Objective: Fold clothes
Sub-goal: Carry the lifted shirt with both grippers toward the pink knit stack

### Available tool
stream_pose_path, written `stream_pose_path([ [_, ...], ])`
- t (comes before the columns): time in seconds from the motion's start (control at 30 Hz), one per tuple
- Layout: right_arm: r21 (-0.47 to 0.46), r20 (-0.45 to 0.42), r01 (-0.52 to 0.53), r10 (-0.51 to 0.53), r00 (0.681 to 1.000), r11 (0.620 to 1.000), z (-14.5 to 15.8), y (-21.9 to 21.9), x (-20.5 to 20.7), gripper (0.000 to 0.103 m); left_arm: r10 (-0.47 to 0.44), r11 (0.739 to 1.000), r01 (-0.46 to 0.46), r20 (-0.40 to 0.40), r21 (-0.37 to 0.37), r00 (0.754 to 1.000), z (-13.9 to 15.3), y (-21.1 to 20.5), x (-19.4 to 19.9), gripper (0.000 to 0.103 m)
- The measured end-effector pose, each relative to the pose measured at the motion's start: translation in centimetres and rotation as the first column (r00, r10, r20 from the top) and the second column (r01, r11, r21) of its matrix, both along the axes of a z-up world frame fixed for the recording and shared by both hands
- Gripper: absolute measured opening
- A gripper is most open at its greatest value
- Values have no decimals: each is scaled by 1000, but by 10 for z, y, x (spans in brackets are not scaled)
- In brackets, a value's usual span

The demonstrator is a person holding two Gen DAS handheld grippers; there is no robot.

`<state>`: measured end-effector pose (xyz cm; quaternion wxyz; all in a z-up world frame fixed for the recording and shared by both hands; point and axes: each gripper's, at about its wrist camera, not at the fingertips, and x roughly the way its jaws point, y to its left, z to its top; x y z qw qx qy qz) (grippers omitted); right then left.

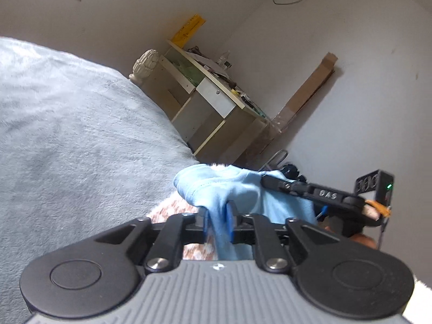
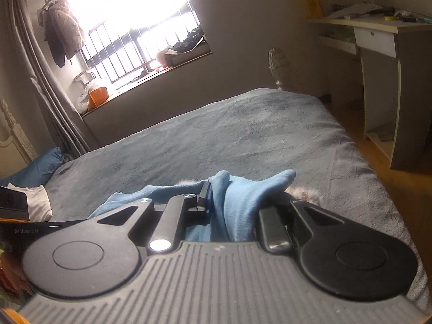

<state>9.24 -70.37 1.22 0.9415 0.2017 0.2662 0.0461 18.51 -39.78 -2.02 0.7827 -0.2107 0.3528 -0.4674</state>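
Your left gripper (image 1: 217, 222) stands nearly closed, with a fold of the light blue garment (image 1: 216, 186) running between its blue pads; the cloth is pinched there and trails back under the tool. In that same view your right gripper (image 1: 272, 179) enters from three o'clock, its tip buried in the garment's far edge. From the right wrist view, your right gripper (image 2: 232, 199) is likewise narrowed onto a bunched ridge of the blue garment (image 2: 243, 202); only its left pad shows, pressed against the cloth, and the other is covered by fabric. The garment lies heaped at the near edge of the grey bedspread (image 2: 243, 135), directly ahead of both tools at twelve o'clock, with a pink-and-white fuzzy item (image 1: 172, 212) showing beneath it. A desk (image 2: 378, 40) stands at two o'clock in the right view, a barred window (image 2: 129, 27) at eleven o'clock, and a blue pillow (image 2: 32, 167) at nine o'clock.
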Motion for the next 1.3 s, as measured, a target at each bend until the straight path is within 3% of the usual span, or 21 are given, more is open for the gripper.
stream_pose_path([
  [0.07, 49, -2, 4, -4, 1000, 999, -4, -7, 3, 14, -10, 1000, 10, -28, -23, 1000, -2, -4, 7, 32],
  [0.13, 122, 11, 3, -5, 1000, 992, -8, -15, 3, 18, -19, 999, 16, -60, -45, 998, -6, -7, 13, 36],
  [0.2, 163, 37, 3, -9, 999, 987, -10, -20, 0, 21, 1, 998, -7, -85, -63, 996, -10, -7, 16, 36],
  [0.23, 175, 54, 2, -12, 998, 985, -11, -21, -2, 21, 12, 997, -19, -97, -72, 995, -13, -7, 17, 28],
  [0.27, 187, 71, 2, -15, 997, 982, -12, -23, -4, 21, 22, 996, -29, -79, -81, 997, -12, -5, 16, 10],
  [0.4, 184, 159, -15, -14, 987, 983, -10, -25, -14, 18, 26, 995, -26, 5, -92, 1000, -11, -5, 11, 11],
  [0.5, 156, 69, 54, -65, 996, 986, -19, -34, -4, 21, 64, 997, -66, -49, -36, 997, -23, -9, 20, 20],
  [0.57, 193, 15, 109, -114, 993, 975, -27, -45, 1, 38, 105, 994, -109, -97, -33, 990, -32, -4, 25, 32],
  [0.67, 182, 42, 215, -226, 973, 959, -25, -56, -9, 65, 148, 987, -155, -128, -49, 981, -37, 10, 30, 37],
  [0.8, 206, 80, 308, -330, 941, 929, -12, -72, -38, 66, 195, 979, -200, -102, -44, 976, -30, 28, 37, 37],
  [0.9, 206, 115, 308, -335, 935, 929, 6, -68, -82, 63, 152, 987, -152, -7, -43, 988, -13, 34, 32, 37],
  [1.03, 192, 123, 293, -319, 940, 937, 16, -40, -152, 43, 16, 1000, -14, 149, -14, 989, 11, 27, 16, 37],
  [1.07, 192, 106, 301, -325, 940, 934, 14, -30, -169, 36, -28, 1000, 28, 178, 1, 984, 16, 23, 10, 37],
  [1.2, 192, 37, 368, -381, 924, 910, -8, 11, -216, 31, -180, 983, 165, 262, 76, 948, 31, 8, -17, 41],
  [1.3, 162, -32, 467, -469, 883, 869, -31, 31, -229, 31, -264, 961, 224, 299, 160, 917, 39, 4, -37, 42],
])
